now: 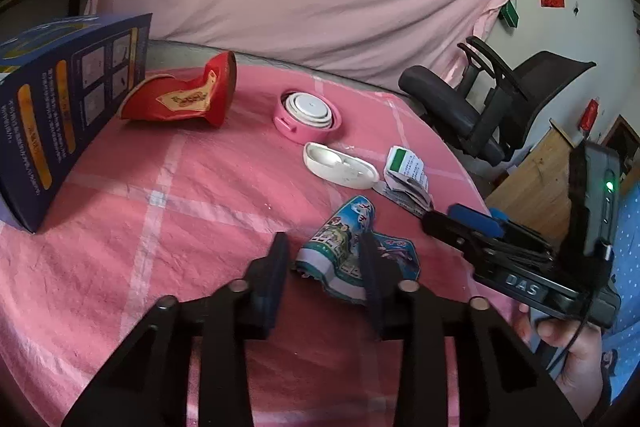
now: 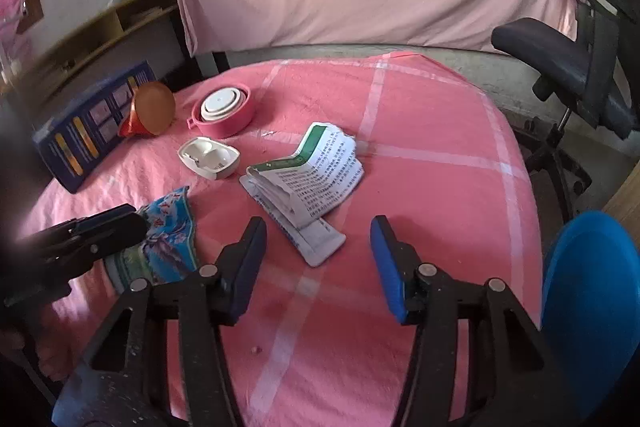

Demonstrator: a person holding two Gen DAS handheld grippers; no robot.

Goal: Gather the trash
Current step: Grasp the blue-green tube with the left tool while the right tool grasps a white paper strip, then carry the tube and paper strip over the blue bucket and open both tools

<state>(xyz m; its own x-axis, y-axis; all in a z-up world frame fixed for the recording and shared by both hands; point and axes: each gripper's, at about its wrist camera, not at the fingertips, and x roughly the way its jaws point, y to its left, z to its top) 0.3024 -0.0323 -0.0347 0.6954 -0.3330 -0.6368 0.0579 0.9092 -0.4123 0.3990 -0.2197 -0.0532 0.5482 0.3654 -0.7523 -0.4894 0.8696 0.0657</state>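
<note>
Left gripper (image 1: 324, 247): we straddle the crumpled blue-green printed wrapper (image 1: 344, 247), fingers apart.
Right gripper (image 2: 318, 239): fingers spread near our folded white-green paper leaflet (image 2: 308, 175).

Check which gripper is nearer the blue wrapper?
Left. The left gripper has its fingers around the blue wrapper, still open. The right gripper is off to the side, open at the leaflet.

Blue box (image 1: 52, 115) cut off at left edge.
</note>
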